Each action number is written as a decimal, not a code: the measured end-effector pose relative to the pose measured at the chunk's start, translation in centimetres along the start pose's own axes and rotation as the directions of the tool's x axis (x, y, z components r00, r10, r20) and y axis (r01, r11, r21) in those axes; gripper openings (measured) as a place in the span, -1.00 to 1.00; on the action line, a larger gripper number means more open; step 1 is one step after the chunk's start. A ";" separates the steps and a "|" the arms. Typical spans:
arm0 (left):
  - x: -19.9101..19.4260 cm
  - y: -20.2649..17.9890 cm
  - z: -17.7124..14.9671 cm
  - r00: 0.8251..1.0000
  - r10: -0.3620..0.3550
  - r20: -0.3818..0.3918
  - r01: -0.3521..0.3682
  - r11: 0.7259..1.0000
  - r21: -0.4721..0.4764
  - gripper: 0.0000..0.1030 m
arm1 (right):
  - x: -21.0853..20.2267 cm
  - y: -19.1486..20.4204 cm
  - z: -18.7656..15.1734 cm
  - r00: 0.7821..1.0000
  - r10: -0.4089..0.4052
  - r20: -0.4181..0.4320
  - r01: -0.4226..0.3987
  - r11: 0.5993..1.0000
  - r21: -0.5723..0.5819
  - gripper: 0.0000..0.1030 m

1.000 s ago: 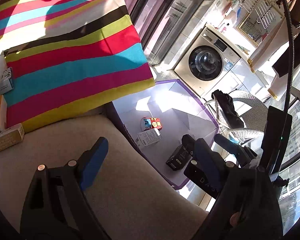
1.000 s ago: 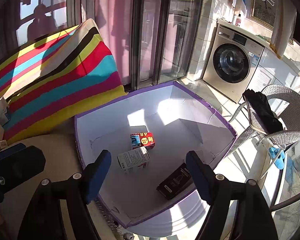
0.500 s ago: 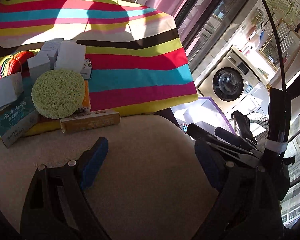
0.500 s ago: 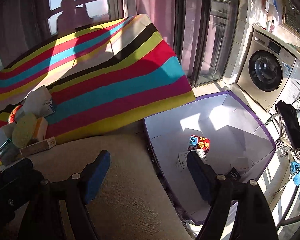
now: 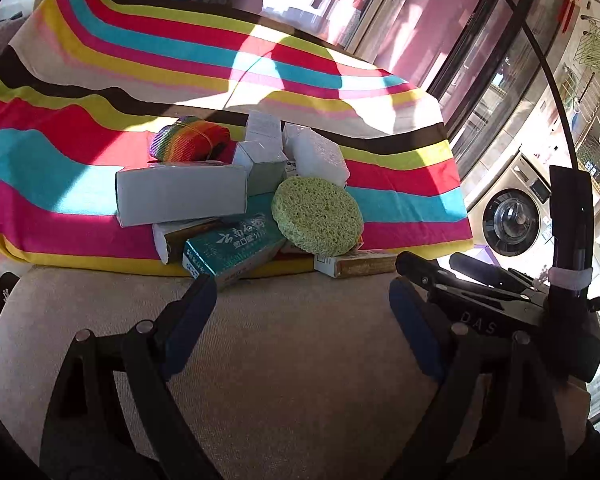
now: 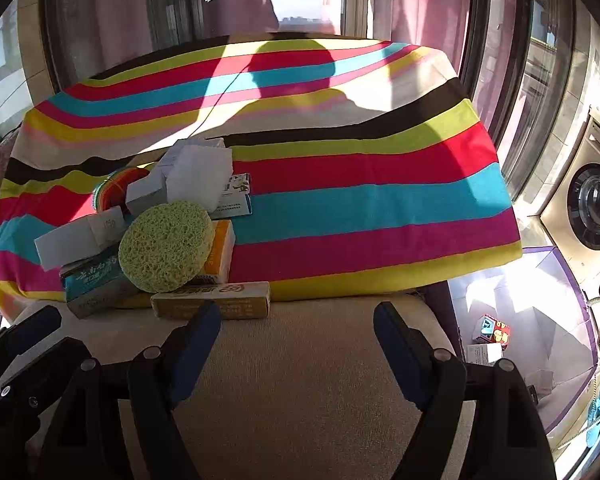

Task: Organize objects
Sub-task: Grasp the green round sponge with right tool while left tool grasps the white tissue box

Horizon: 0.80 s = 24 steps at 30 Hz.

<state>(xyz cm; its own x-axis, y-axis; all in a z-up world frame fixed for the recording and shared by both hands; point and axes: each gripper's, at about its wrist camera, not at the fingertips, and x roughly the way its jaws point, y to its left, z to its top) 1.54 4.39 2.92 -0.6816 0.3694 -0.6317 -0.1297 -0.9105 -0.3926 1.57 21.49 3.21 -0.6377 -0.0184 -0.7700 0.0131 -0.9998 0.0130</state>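
Boxes and sponges sit heaped together against the foot of a striped cushion (image 6: 340,184), at the back edge of a beige seat (image 6: 300,380). A round green sponge (image 5: 317,215) leans on top of the pile, resting over a teal box (image 5: 232,246) and, in the right wrist view, in front of an orange-and-white box (image 6: 222,252). A long white box (image 5: 180,194) lies across the left of the heap, with a white sponge block (image 5: 320,154) and smaller white cartons behind it, and a rainbow-striped roll (image 5: 188,142) at the back. A long yellow box (image 6: 212,299) lies flat on the seat at the front of the pile, just beyond the fingertips.

Both tools hover over the seat, empty. The left gripper (image 5: 300,300) has its blue-padded jaws spread wide, holding nothing; the right gripper (image 6: 296,328) is likewise spread and grasps nothing, and its body shows at the right edge of the left wrist view.

To the right, below the seat, a purple-edged white bin (image 6: 540,300) holds a small red box (image 6: 496,330) and a white carton (image 6: 484,354). A washing machine (image 6: 592,208) stands beyond it.
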 end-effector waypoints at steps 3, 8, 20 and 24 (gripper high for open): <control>-0.4 1.8 0.5 0.999 0.040 0.036 -0.038 0.998 -0.059 0.75 | 0.2 1.4 0.6 1.000 0.028 0.011 -0.027 0.999 -0.033 0.55; -0.2 3.9 1.3 0.993 0.111 0.049 -0.104 0.986 -0.128 0.76 | 0.3 3.5 1.1 0.996 0.080 0.037 -0.076 0.993 -0.085 0.64; 0.2 6.9 2.0 0.984 0.162 0.075 -0.141 0.964 -0.224 0.84 | 3.4 7.2 2.6 0.991 0.136 -0.012 -0.136 0.978 -0.161 0.64; 0.0 7.0 2.0 0.984 0.161 0.081 -0.139 0.964 -0.226 0.86 | 4.2 7.6 2.9 0.990 0.139 -0.019 -0.141 0.977 -0.159 0.64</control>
<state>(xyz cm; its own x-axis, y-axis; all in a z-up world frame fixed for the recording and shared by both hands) -0.80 -2.39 1.50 -0.7496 0.2020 -0.6303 0.1324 -0.8873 -0.4418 -3.27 13.82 1.96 -0.6146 -0.1576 -0.7729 0.2252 -0.9741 0.0195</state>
